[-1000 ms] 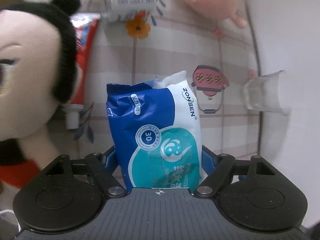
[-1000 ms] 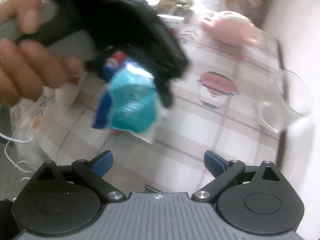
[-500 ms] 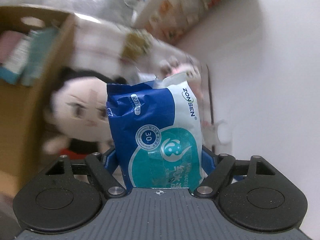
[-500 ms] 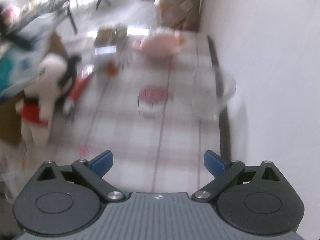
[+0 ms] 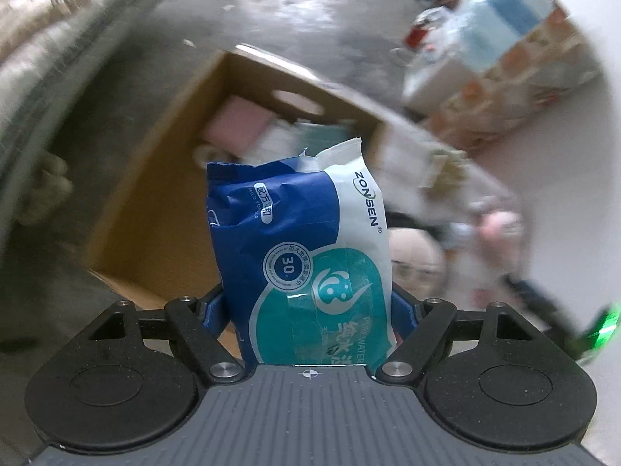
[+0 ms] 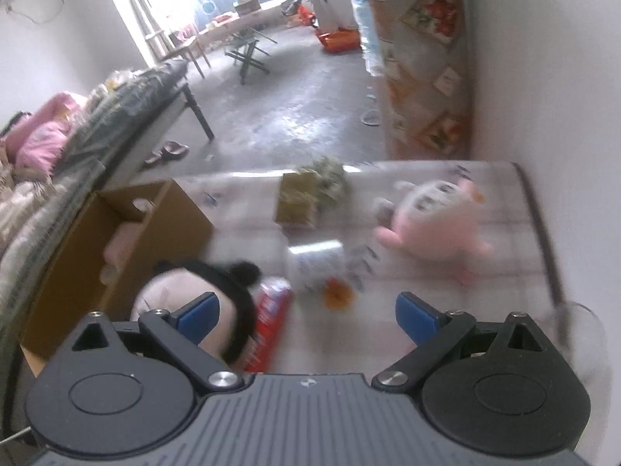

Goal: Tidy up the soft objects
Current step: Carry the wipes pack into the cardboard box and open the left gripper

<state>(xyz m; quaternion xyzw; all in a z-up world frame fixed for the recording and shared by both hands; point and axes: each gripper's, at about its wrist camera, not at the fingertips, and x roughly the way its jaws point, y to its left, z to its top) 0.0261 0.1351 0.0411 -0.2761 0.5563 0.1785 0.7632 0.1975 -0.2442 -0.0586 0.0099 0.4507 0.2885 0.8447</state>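
Since a second ago the left gripper (image 5: pixel 306 303) has swung away from the counter top and now looks down at an open cardboard box (image 5: pixel 163 209); the right gripper (image 6: pixel 306 310), which earlier faced the other hand, now looks along the counter (image 6: pixel 427 272). The left jaws are clamped on a blue and white pack of wet wipes (image 5: pixel 302 256), which stands upright between the blue pads and fills the middle of the left view. The pack hangs above the box's near edge, with the box interior showing behind its top. Inside the box lie a pink item (image 5: pixel 240 124) and some pale packets, too blurred to name. Just right of the pack, the face of a doll (image 5: pixel 417 268) peeks out.

In the right view the jaws stand wide with nothing between the pads. Nearest, behind the left pad, is the black-haired doll (image 6: pixel 217 303), with a red tube (image 6: pixel 268 322) beside it. Further off lie a white can (image 6: pixel 318 268) on its side and a pink plush toy (image 6: pixel 431 221). The box (image 6: pixel 97 256) stands at the counter's left edge. Beyond lies grey floor (image 6: pixel 291 108).
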